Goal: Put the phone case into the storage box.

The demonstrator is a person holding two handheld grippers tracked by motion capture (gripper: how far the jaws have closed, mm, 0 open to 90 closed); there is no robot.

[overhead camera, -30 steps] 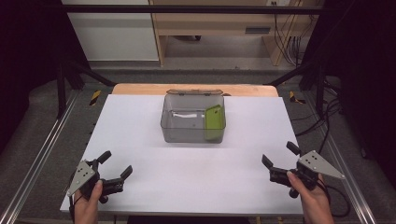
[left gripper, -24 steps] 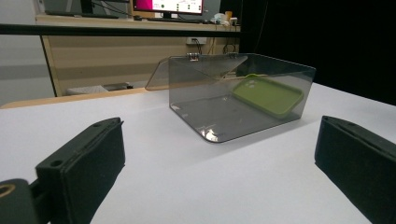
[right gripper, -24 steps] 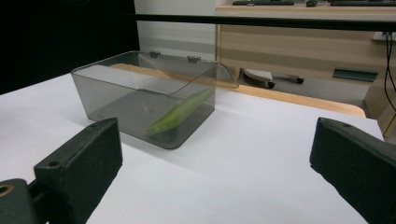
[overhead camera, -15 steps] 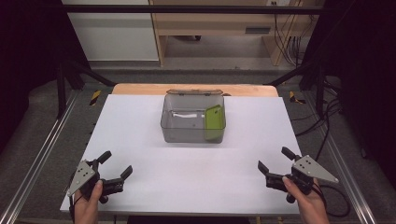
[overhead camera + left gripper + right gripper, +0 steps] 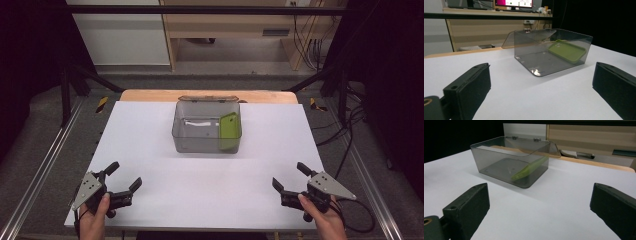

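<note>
**Status: approach not yet begun**

The smoky transparent plastic box (image 5: 207, 125) sits mid-table, lid open, a green flat phone case (image 5: 229, 131) leaning inside (right end). Left gripper (image 5: 122, 186) and right gripper (image 5: 288, 182) hover near the front edge, jaws apart, holding nothing. All handling remains.

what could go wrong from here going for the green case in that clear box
The green case leans tilted against one wall of the clear box, so a gripper may knock it flat before gripping it. The box looks light and sits loose on the white table; it might slide when pushed. The open hinged lid could snag an approaching gripper.
</note>
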